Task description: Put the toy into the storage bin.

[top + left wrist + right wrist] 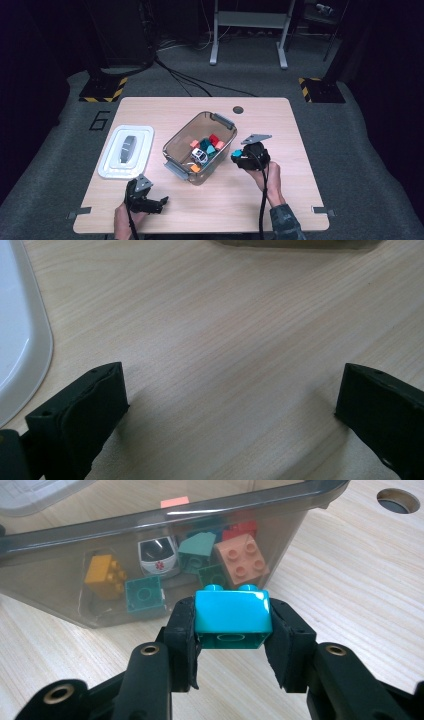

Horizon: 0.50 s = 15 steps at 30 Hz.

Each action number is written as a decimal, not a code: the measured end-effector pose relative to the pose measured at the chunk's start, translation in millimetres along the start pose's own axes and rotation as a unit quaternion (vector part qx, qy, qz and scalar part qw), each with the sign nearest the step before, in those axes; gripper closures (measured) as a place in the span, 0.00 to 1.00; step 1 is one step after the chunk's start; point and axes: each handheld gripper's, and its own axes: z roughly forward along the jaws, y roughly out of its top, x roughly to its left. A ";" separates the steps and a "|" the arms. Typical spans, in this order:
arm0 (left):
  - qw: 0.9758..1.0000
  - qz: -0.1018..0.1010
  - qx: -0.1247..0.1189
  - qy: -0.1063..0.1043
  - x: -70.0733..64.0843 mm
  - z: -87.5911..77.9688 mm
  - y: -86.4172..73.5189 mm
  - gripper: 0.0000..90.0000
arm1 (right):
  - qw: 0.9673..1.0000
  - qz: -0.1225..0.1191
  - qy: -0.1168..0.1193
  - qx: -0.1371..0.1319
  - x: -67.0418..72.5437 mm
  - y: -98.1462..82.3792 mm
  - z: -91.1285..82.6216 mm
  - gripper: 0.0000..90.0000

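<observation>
Your high view looks down and forward over the whole worktop (300, 150) from its near edge. Your left gripper view sits close above bare wood beside the white lid (20, 340). Your right gripper view faces the bin (150, 525) closely; the high view shares both.

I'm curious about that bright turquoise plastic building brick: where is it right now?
The turquoise plastic brick sits clamped between the right gripper, just outside the near wall of the smoky clear plastic bin of toys; in the high view it hangs right of that bin.

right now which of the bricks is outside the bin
The bright turquoise brick, clamped in the right claw beside the bin. The orange, green, pink and red ones lie inside it.
</observation>
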 end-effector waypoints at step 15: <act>1.000 0.001 0.000 -0.001 0.1 -0.1 -0.1 0.00 | 1.000 0.013 -0.007 -0.010 -11.2 6.2 -15.1 0.66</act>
